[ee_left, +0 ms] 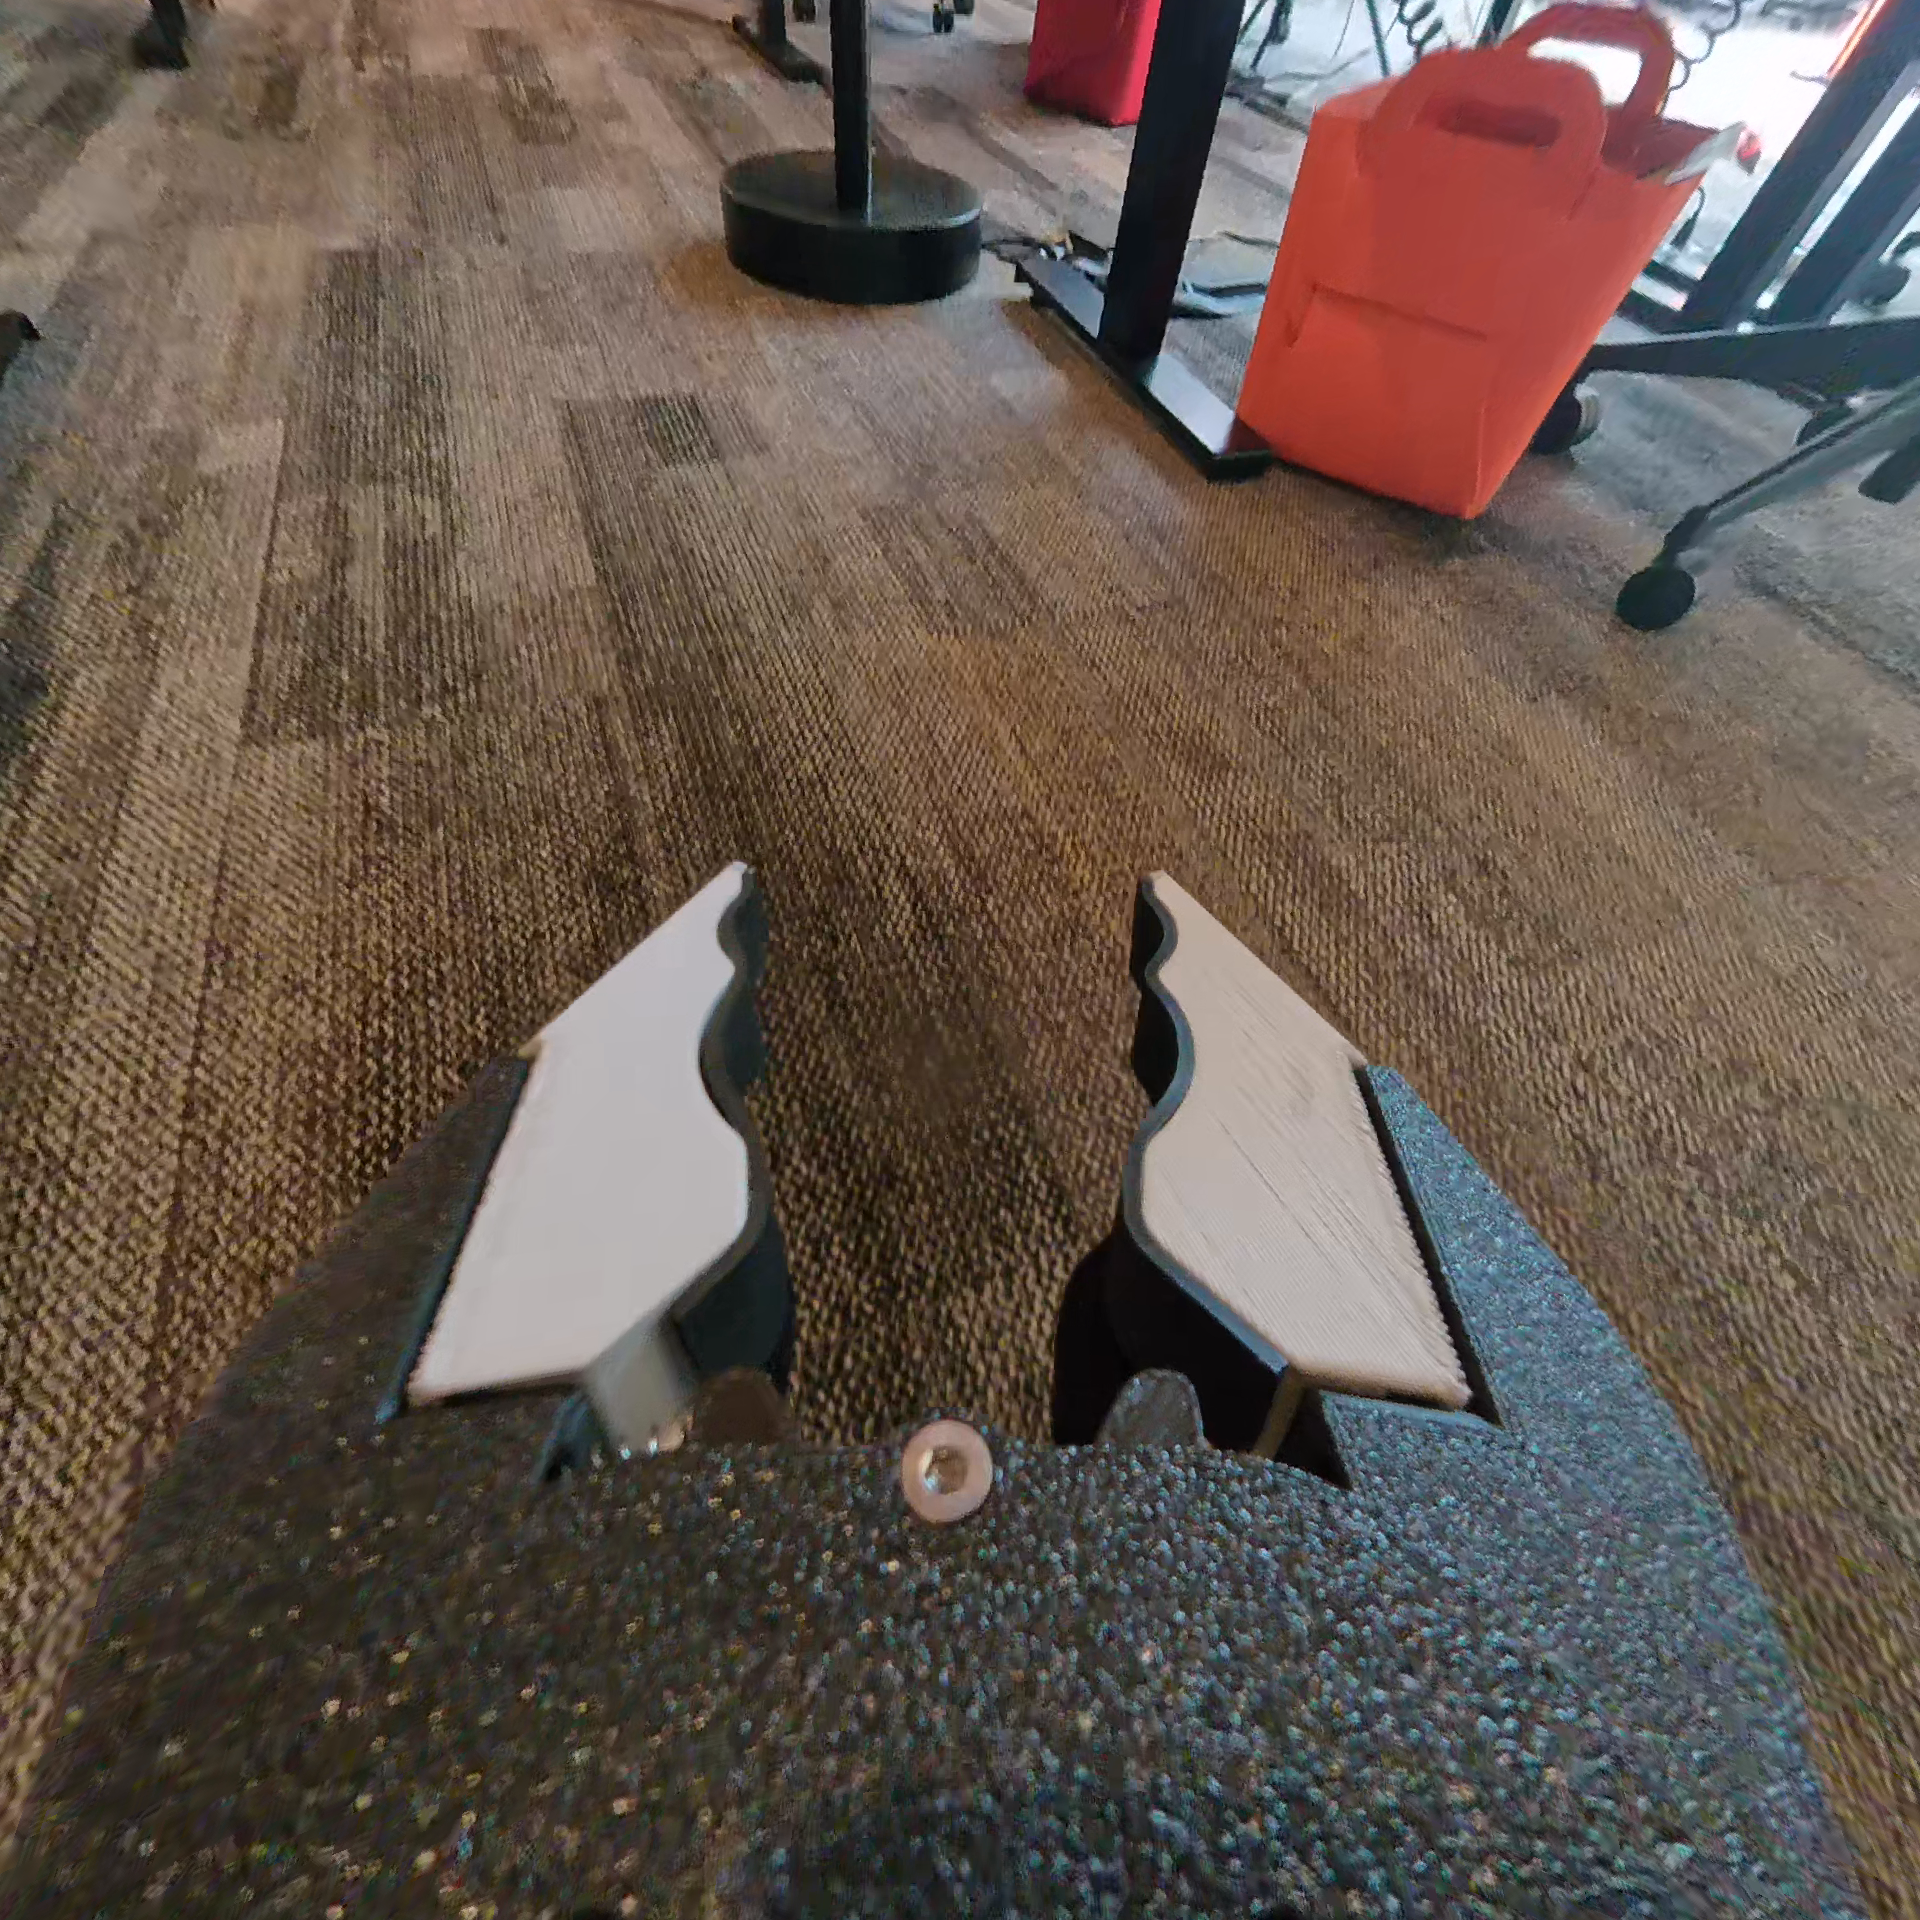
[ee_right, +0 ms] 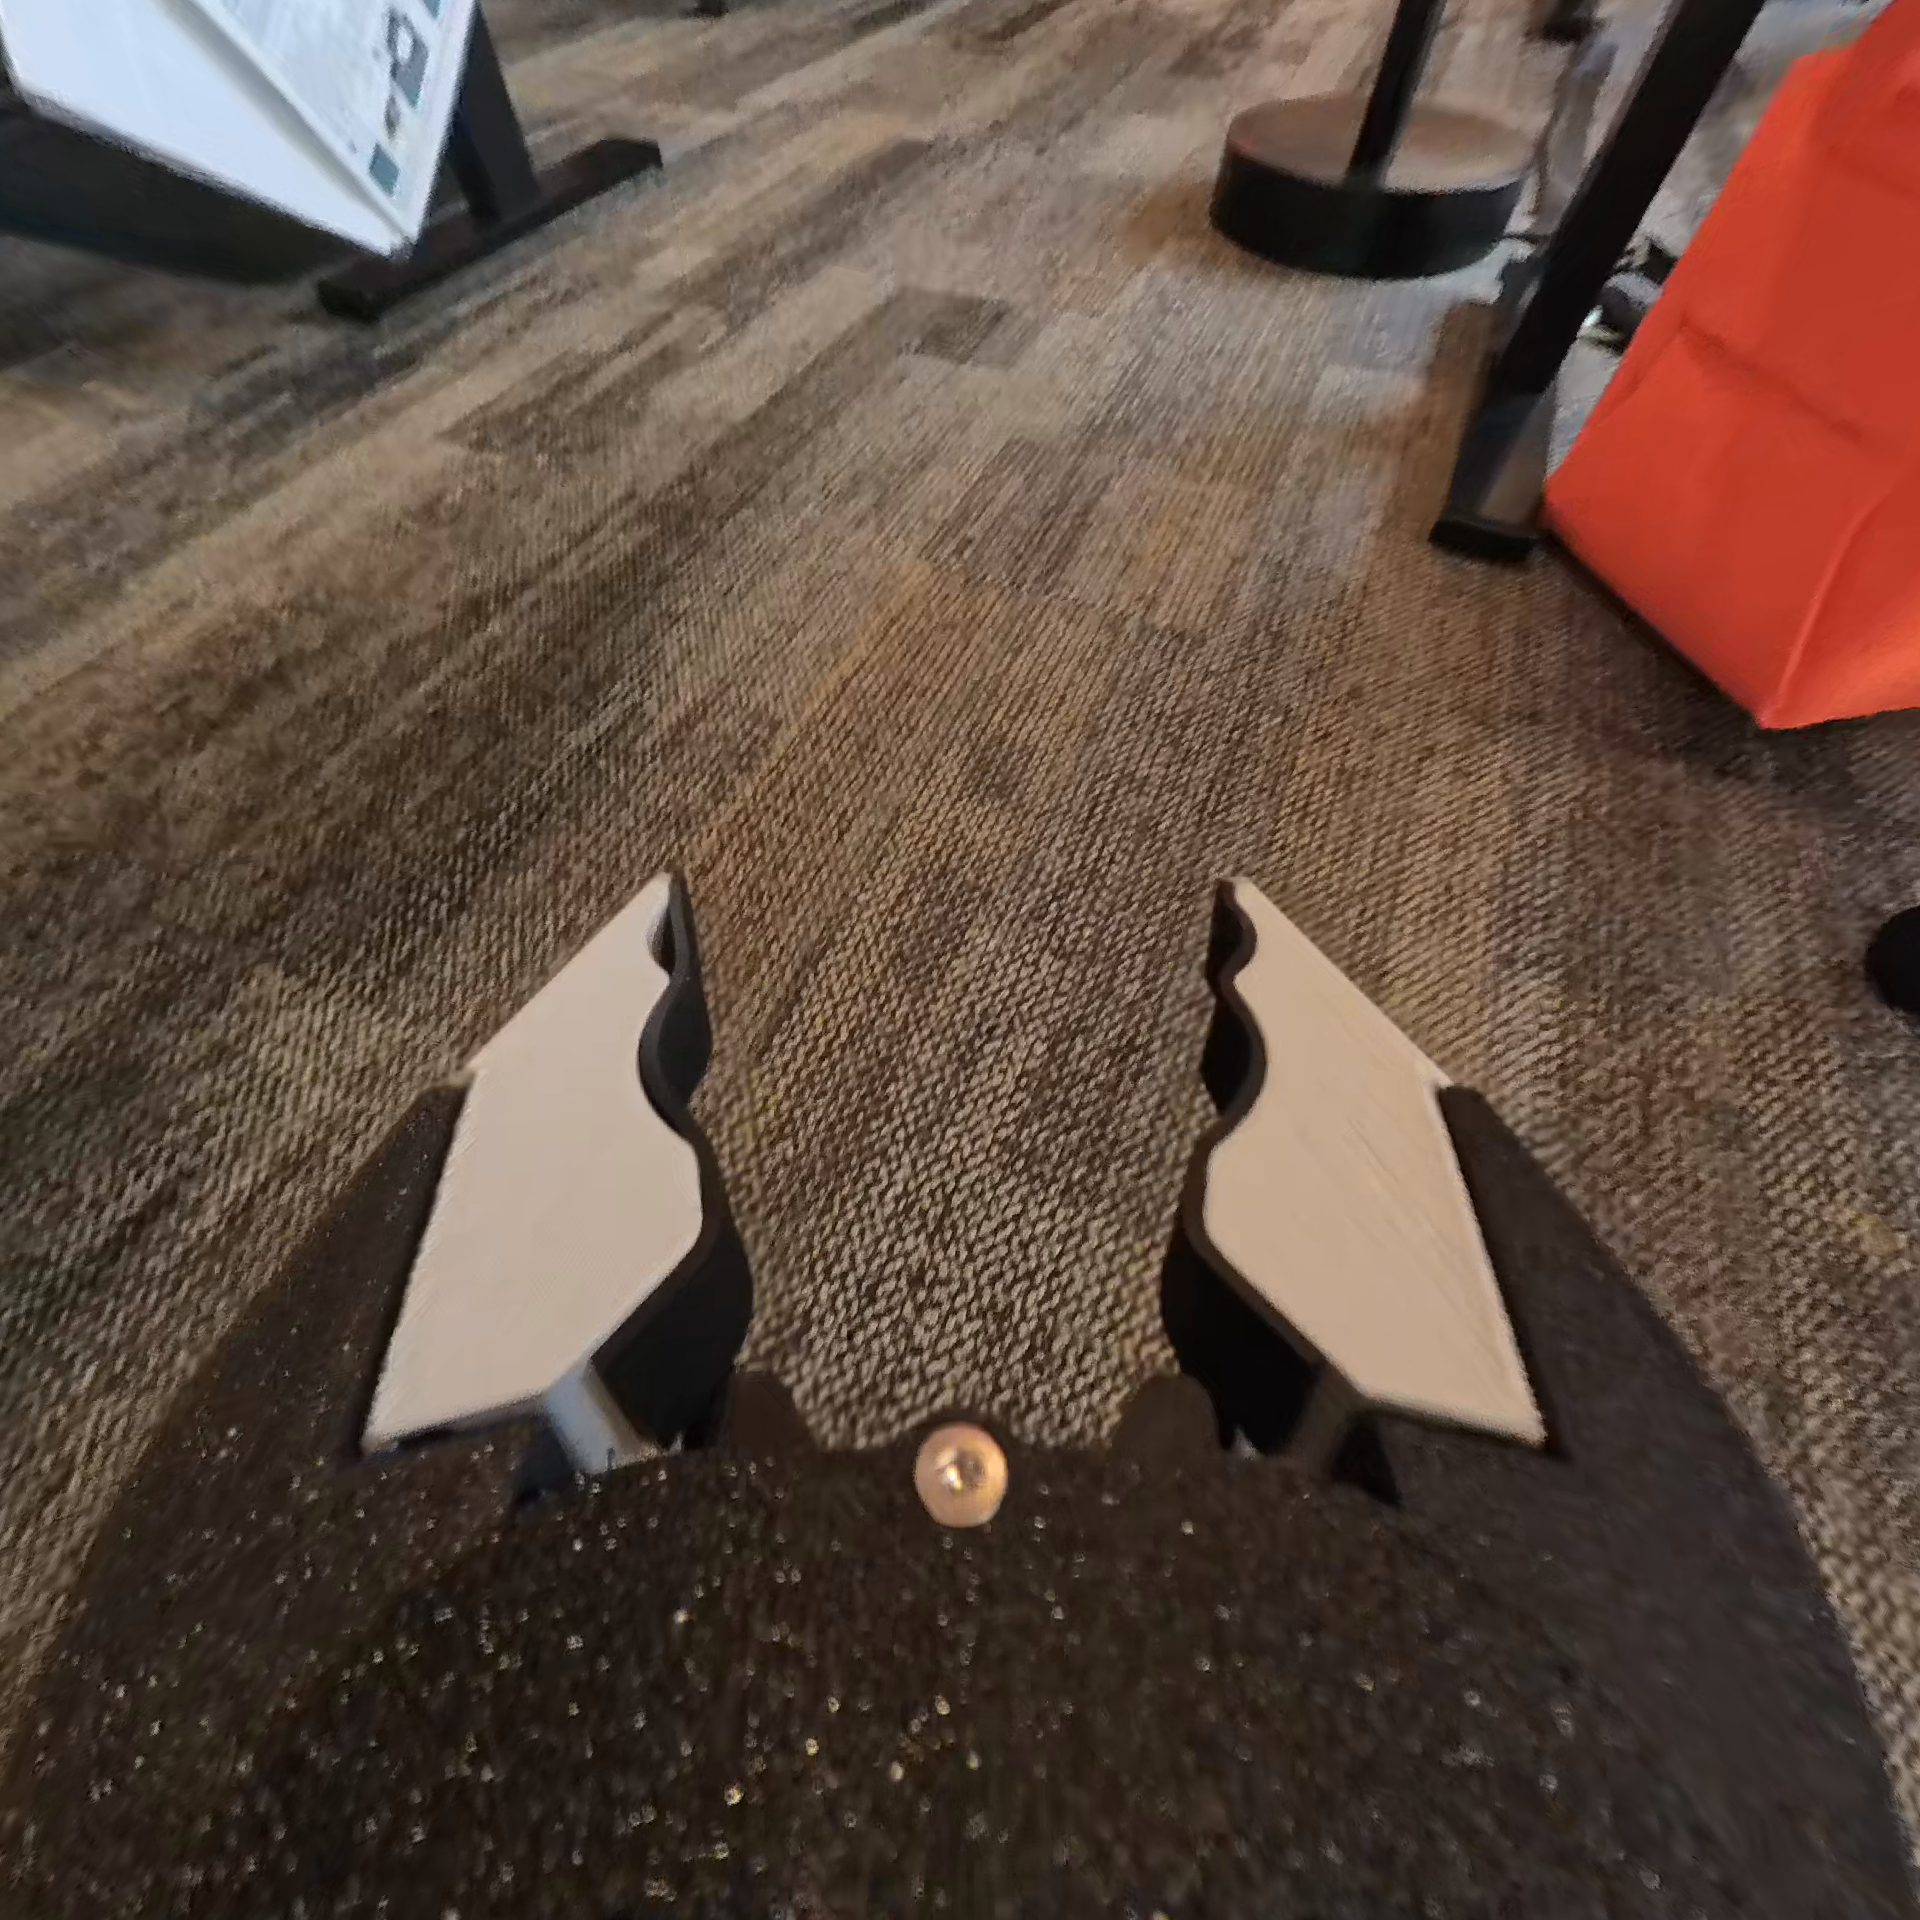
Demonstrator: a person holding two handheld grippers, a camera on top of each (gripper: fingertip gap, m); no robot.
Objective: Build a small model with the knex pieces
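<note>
My left gripper (ee_left: 943, 883) is open and empty, its two white fingers spread over brown-grey carpet (ee_left: 520, 623). An orange fabric tote bag (ee_left: 1455, 281) with handles stands on the carpet far ahead to the right. My right gripper (ee_right: 951, 894) is open and empty too, held above the same carpet (ee_right: 831, 571). In the right wrist view the orange bag (ee_right: 1766, 447) stands ahead at the right edge. Neither gripper touches anything.
A black round stand base (ee_left: 852, 223) with a pole and a black desk leg with foot (ee_left: 1153, 291) stand ahead; the base shows also in the right wrist view (ee_right: 1371, 197). Chair castors (ee_left: 1657, 597) sit right. A white board on a dark frame (ee_right: 260, 104) stands left.
</note>
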